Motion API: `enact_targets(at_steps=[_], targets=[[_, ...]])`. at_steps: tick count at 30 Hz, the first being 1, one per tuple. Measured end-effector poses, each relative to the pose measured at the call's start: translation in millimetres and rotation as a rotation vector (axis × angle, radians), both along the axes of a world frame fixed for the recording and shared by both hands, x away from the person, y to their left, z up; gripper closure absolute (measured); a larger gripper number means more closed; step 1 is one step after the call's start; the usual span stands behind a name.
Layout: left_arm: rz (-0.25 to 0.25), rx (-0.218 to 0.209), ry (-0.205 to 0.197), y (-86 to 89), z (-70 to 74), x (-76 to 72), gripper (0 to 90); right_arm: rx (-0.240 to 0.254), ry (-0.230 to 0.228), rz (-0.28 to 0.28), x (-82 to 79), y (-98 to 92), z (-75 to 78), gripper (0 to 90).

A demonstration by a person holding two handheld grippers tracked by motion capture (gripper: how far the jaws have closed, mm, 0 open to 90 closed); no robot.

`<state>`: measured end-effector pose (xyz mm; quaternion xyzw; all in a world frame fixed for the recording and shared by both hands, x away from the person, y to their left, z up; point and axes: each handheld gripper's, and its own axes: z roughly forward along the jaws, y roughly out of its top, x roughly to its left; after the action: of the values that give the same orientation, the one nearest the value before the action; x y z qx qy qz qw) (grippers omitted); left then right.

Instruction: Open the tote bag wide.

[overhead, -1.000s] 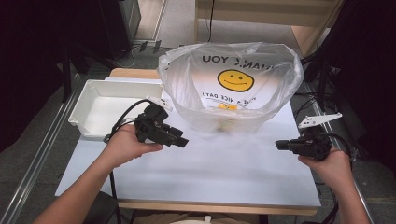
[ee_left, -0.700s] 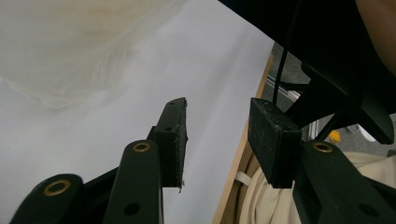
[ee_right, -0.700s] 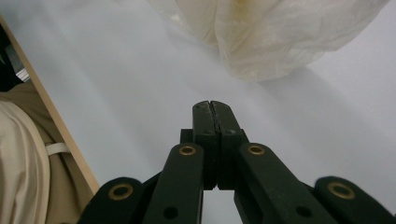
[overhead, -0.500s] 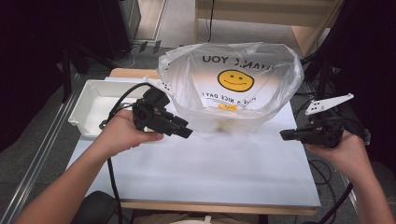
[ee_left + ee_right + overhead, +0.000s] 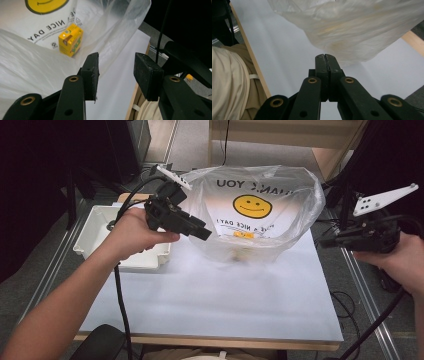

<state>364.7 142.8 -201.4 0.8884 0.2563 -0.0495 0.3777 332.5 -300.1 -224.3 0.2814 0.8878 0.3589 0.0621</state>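
Nearest the person, the left gripper is held up over the table, its tip just at the near-left wall of the clear plastic bag. In the left gripper view its two black pads stand apart with nothing between them — released, after a small widening just now, and not pressing on the bag film that shows beside them. The right gripper hovers off the right edge of the table, pointing toward the bag's right side without touching it; in the right gripper view its jaws are clenched pad against pad, holding nothing, with the bag's bulging underside above them.

Further on, the bag sits open-mouthed at the back of the white table surface, printed with a yellow smiley face and black lettering. Inside it, low against the printed wall, lies a small yellow carton, tilted — seen plainly past the left pads. To the left of the bag, partly under the left hand, rests a white tray
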Motion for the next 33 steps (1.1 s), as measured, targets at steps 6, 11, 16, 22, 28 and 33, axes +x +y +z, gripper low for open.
enact_targets(at_steps=[6,11,16,22,28,33], targets=[[0.018,0.002,0.006,-1.0,11.2,15.6,56.4,0.006,-0.045,0.048,17.3,-9.0,27.0,90.0],[0.029,0.014,0.0,-4.2,20.5,26.6,56.2,0.003,-0.059,0.078,34.3,-8.2,51.5,90.0],[0.042,0.007,-0.003,-5.5,28.0,36.3,56.0,-0.011,-0.053,0.097,47.0,2.0,74.5,90.0],[0.059,0.014,-0.003,-8.0,33.6,47.7,56.0,-0.038,-0.045,0.114,60.1,20.8,88.9,90.0],[0.079,0.028,-0.009,-12.7,38.6,61.7,56.7,-0.081,-0.047,0.15,78.3,53.3,95.4,90.0],[0.093,0.045,-0.019,-18.8,37.1,74.8,58.7,-0.11,-0.039,0.158,89.7,68.7,87.5,90.0]])
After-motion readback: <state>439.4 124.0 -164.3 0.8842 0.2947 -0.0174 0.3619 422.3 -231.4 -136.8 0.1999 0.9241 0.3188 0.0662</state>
